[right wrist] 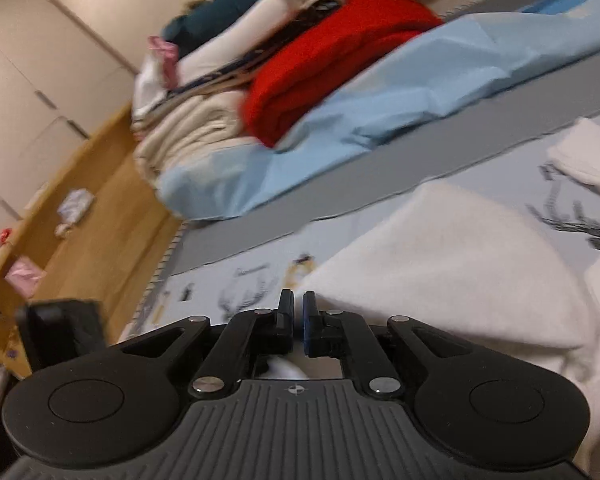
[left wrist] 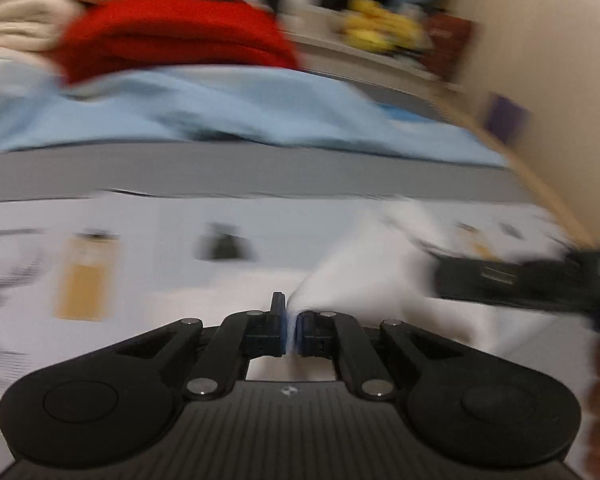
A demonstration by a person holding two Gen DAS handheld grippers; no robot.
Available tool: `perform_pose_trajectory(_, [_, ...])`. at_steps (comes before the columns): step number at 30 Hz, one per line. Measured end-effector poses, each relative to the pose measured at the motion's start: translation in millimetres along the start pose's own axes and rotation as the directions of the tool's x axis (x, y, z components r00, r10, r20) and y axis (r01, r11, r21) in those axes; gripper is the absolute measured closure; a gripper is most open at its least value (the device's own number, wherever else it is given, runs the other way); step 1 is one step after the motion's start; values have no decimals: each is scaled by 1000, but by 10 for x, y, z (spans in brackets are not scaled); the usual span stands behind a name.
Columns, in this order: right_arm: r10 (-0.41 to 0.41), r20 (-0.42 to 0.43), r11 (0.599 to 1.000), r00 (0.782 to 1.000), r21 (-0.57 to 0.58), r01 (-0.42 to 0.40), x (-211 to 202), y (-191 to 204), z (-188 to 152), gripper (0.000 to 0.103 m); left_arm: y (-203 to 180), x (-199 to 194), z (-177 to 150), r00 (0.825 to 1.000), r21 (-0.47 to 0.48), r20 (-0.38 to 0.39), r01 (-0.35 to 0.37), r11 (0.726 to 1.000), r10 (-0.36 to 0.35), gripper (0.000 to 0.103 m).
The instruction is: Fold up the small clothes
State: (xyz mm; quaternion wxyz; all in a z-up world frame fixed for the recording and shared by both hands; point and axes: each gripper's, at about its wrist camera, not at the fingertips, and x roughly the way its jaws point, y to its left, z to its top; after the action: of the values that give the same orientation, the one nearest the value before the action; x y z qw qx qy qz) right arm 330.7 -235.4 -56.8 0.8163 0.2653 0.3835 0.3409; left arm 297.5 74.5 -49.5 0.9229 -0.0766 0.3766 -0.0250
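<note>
Grippers (left wrist: 289,322) pinching soft white cloth (left wrist: 364,264)

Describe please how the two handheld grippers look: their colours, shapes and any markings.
Both are matte black plastic. The left gripper and right gripper each have a ribbed dark-grey base with a small round crosshair mark, two rounded lobes, linkage arms with silver pivot pins, and short fingers with blue pads.

- White garment (right wrist: 460,264) is lying on a pale printed sheet (left wrist: 148,280).
- Red sweater (right wrist: 320,76) is sitting beside cream blankets (right wrist: 188,136).
- Light blue cloth (left wrist: 220,108) is showing.
</note>
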Motion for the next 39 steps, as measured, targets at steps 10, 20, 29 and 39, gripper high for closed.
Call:
perform_pose_trajectory(10, [-602, 25, 793, 798, 131, 595, -276, -869, 121, 70, 2478, -684, -259, 669, -534, -396, -725, 435, 629, 87])
perform_pose_trajectory(20, [-722, -108, 669, 683, 144, 729, 8, -1483, -190, 61, 1727, -271, -54, 907, -522, -278, -419, 743, 315, 50])
perform_pose_trajectory(29, [-662, -31, 749, 749, -10, 662, 111, -1418, -83, 94, 633, 576, -340, 931, -273, -364, -126, 954, 19, 41])
perform_pose_trajectory(39, [-846, 192, 533, 497, 325, 782, -1106, -1878, 213, 95, 366, 972, -376, 952, -101, -267, -182, 978, 150, 86])
